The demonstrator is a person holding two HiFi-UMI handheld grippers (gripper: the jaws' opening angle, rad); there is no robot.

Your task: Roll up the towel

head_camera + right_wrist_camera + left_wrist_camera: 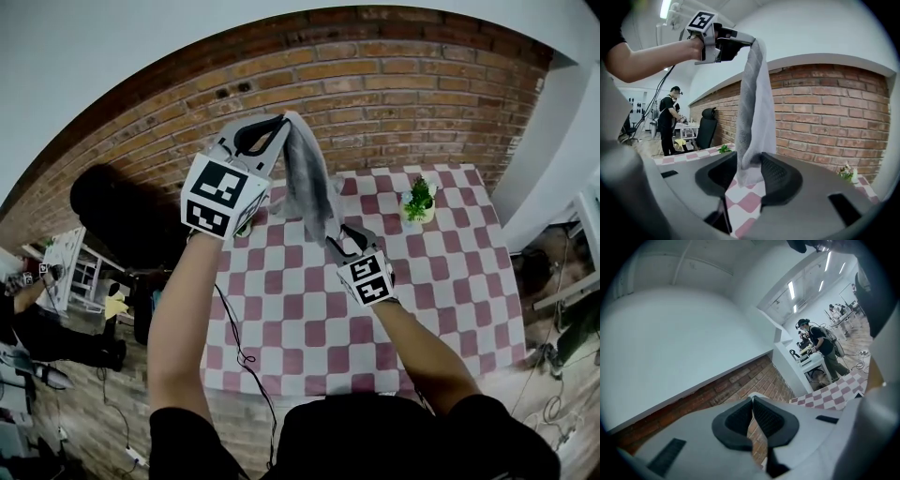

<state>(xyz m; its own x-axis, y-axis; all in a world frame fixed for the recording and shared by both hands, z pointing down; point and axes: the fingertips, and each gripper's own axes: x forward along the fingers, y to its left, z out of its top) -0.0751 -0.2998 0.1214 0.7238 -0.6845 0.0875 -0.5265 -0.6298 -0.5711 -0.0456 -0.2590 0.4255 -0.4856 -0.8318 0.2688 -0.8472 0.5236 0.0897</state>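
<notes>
A grey and white towel [309, 178] hangs in the air above the red-and-white checked table [450, 272]. My left gripper [281, 122] is raised high and shut on the towel's top end; from the right gripper view the left gripper [751, 43] shows pinching that corner. In its own view the left gripper [752, 401] has its jaws together, with the cloth hidden. Lower down, my right gripper [336, 236] holds the bottom end. There the towel [754, 108] drops between the right gripper [750, 164] pads, which press on it from both sides.
A small potted plant [418, 200] stands at the table's far side by the brick wall [394, 84]. A black cable [239, 352] trails over the table's left edge. A black office chair [707, 126] and a person [670, 117] at a desk are off to the left.
</notes>
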